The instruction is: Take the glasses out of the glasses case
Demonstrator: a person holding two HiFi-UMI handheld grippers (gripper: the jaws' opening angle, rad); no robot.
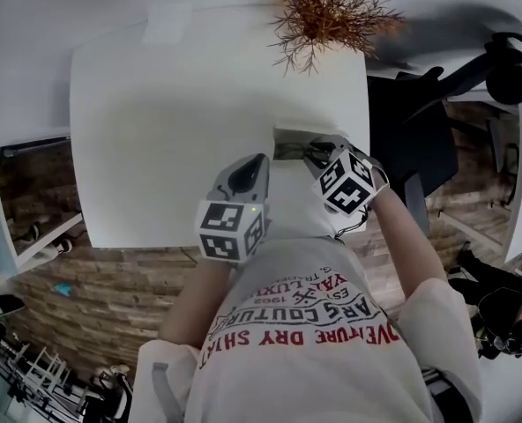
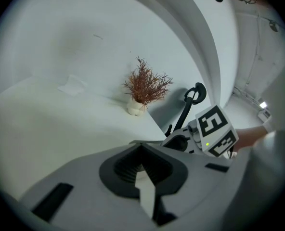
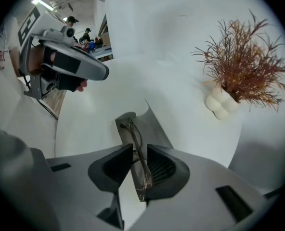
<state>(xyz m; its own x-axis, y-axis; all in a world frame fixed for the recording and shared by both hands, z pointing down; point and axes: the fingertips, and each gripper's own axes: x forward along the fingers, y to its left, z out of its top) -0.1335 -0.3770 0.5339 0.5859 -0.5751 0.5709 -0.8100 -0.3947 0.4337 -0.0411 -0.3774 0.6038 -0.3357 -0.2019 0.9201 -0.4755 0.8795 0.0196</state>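
Note:
An open grey glasses case (image 3: pixel 157 129) lies on the white table (image 1: pixel 155 130), near its right front edge (image 1: pixel 289 137). Thin-framed glasses (image 3: pixel 134 131) rest inside it. My right gripper (image 3: pixel 139 149) points steeply down into the case, open, and the glasses frame runs through the gap between its jaws, close to the right pad. In the head view the right gripper (image 1: pixel 318 151) covers most of the case. My left gripper (image 2: pixel 141 147) hovers just left of the case (image 1: pixel 257 164), shut with nothing in it; the right gripper view shows it closed too (image 3: pixel 104 73).
A dried reddish plant (image 1: pixel 327 11) in a small white vase (image 3: pixel 222 105) stands at the table's back right. A flat white slip (image 1: pixel 166 25) lies at the back left. A black chair (image 1: pixel 411 139) stands off the right edge, over wood flooring.

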